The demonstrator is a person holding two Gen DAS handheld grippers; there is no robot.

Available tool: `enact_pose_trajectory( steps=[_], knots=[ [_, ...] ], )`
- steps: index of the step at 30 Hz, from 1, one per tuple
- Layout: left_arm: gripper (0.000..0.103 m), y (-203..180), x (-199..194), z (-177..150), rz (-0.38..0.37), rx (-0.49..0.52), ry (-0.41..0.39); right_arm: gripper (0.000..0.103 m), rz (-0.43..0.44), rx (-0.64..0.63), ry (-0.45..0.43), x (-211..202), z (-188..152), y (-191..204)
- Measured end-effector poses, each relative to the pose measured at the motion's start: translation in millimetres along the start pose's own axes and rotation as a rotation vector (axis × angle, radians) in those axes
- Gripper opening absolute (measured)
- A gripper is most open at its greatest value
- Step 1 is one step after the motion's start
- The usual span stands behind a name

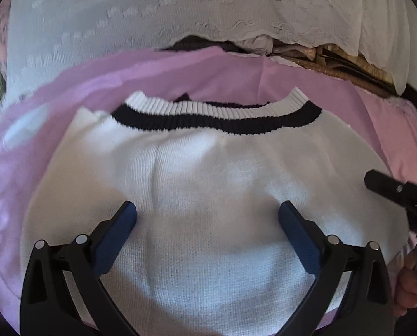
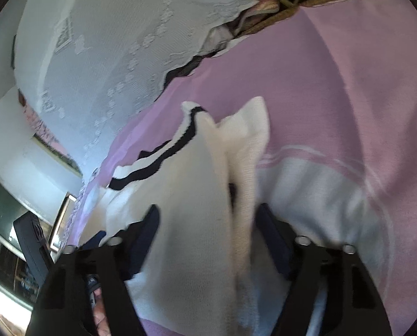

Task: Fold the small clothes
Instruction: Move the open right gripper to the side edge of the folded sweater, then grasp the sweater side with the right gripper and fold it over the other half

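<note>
One white sweater (image 1: 208,184); right gripper (image 2: 208,221) jaws seemingly pinching fold.

No writing, label, brand mark or number can be read in either view. The white knit sweater (image 1: 208,196) bears only a plain dark stripe at its ribbed hem, and the pink bedspread (image 2: 334,98) shows only white patterning.
</note>
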State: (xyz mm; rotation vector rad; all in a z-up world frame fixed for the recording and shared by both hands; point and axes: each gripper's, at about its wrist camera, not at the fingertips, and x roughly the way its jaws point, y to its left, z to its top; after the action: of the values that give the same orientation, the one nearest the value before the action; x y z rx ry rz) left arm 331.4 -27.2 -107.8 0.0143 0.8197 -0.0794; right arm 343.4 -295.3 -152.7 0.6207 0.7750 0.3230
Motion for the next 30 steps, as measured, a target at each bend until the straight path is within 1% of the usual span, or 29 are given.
enact_pose_trajectory(
  steps=[2,3,8,9,11,12,14,19,23,25,27,30],
  knots=[
    [0.099,-2,1,0,0.013,0.011,-0.001,0.050,-0.003,0.035,-0.006,-1,1,-8],
    [0.099,-4,0,0,0.020,0.018,-0.002,0.048,0.002,0.042,-0.006,-1,1,-10],
    [0.099,-4,0,-1,0.016,0.018,0.000,0.048,0.010,0.030,-0.001,0,1,-9],
    [0.099,-4,-1,-2,0.016,0.018,0.000,0.040,0.008,0.028,-0.004,0,0,-8],
    [0.099,-4,-1,-2,0.013,0.017,0.000,0.031,0.007,0.022,-0.016,-3,-1,-6],
    [0.099,-5,-1,-1,0.013,0.017,0.000,0.027,0.003,0.016,-0.027,-5,-2,-4],
    [0.099,-5,-1,-2,0.012,0.016,0.001,0.025,-0.007,0.003,-0.047,-9,-3,1],
    [0.099,-5,-3,-2,0.016,0.018,-0.001,0.024,-0.016,0.002,-0.084,-20,-4,10],
    [0.099,-5,-9,0,0.018,0.009,-0.023,0.024,-0.045,0.002,-0.102,-24,-2,21],
    [0.099,-5,-15,3,0.005,0.009,-0.038,0.023,-0.081,-0.027,-0.119,-27,-1,34],
    [0.099,-7,-21,4,0.001,0.016,-0.056,0.023,-0.073,-0.057,-0.128,-30,0,48],
    [0.099,-9,-27,7,0.013,0.032,-0.076,0.023,-0.091,-0.126,-0.147,-37,2,72]
  ],
)
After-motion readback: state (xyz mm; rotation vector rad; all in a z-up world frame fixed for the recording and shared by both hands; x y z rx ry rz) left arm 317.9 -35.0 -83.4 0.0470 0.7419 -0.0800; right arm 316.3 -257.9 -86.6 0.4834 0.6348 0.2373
